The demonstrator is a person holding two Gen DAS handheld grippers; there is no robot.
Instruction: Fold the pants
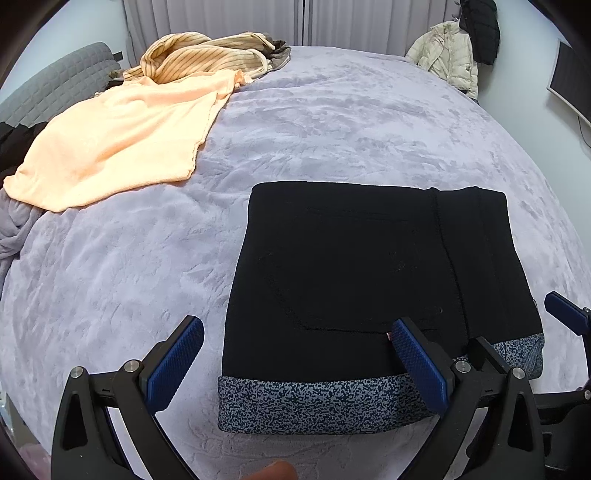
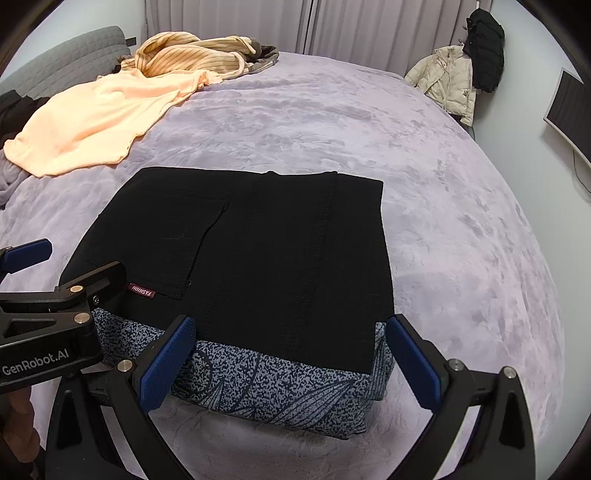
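The black pants (image 1: 369, 266) lie folded into a flat rectangle on the lilac plush bedspread (image 1: 332, 122). A speckled blue-grey band (image 1: 314, 406) shows along their near edge. My left gripper (image 1: 295, 365) is open and hovers over the near left part of the pants, holding nothing. In the right wrist view the same pants (image 2: 277, 251) carry a small red label (image 2: 140, 290) above a band (image 2: 277, 387) with a leaf print. My right gripper (image 2: 291, 365) is open over the near right corner. The left gripper (image 2: 62, 266) shows at that view's left edge.
A peach garment (image 1: 118, 144) and a tan striped one (image 1: 207, 55) lie at the bed's far left. A grey quilted headboard (image 1: 62, 81) stands behind them. A cream jacket (image 1: 447, 55) and a black jacket (image 1: 480, 26) hang at the back right beside a dark screen (image 1: 572, 81).
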